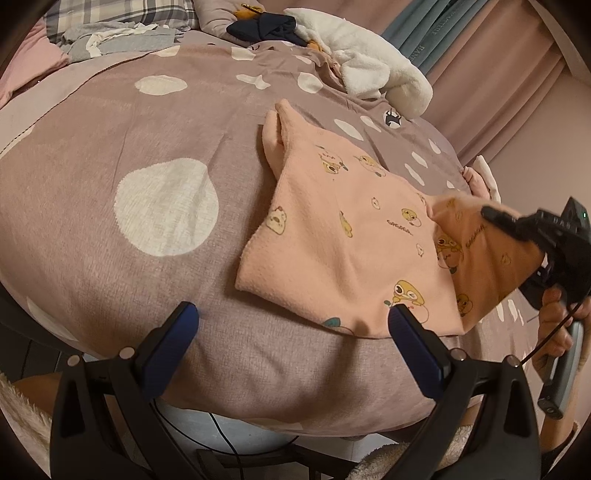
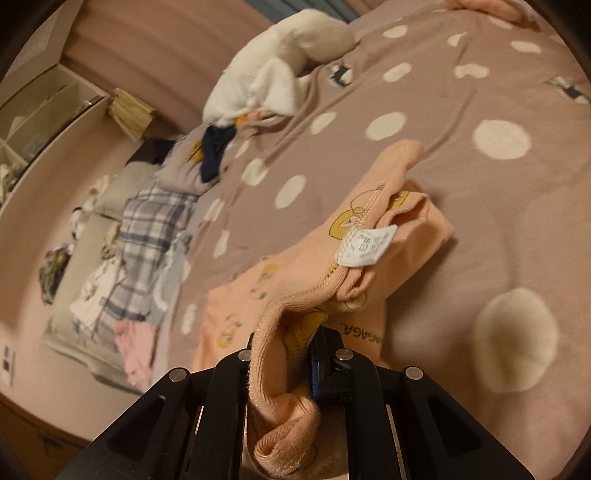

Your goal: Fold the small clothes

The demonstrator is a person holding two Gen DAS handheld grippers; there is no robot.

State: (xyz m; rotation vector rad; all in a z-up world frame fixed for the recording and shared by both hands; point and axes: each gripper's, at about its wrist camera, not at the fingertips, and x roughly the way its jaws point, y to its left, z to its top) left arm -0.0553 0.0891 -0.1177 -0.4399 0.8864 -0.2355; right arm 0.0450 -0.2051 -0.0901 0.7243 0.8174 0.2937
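Note:
A small pink garment [image 1: 343, 236] printed with yellow cartoon chicks lies on the mauve dotted bedspread [image 1: 110, 147]. My left gripper [image 1: 293, 325] hovers open at its near edge, blue pads wide apart, nothing between them. At the right my right gripper [image 1: 491, 214], held by a hand [image 1: 554, 310], is shut on the garment's right edge and lifts it off the bed. In the right wrist view the pink garment [image 2: 280, 291] is bunched between the jaws of the right gripper [image 2: 284, 354], its seam and white care label [image 2: 365, 245] turned up.
A white fluffy garment [image 1: 373, 62] and a dark navy item [image 1: 262, 29] lie at the bed's far side. Grey and plaid clothes [image 1: 118, 37] are piled at the far left. Curtains [image 1: 491, 66] hang at the right. The bed's front edge drops off just under my left gripper.

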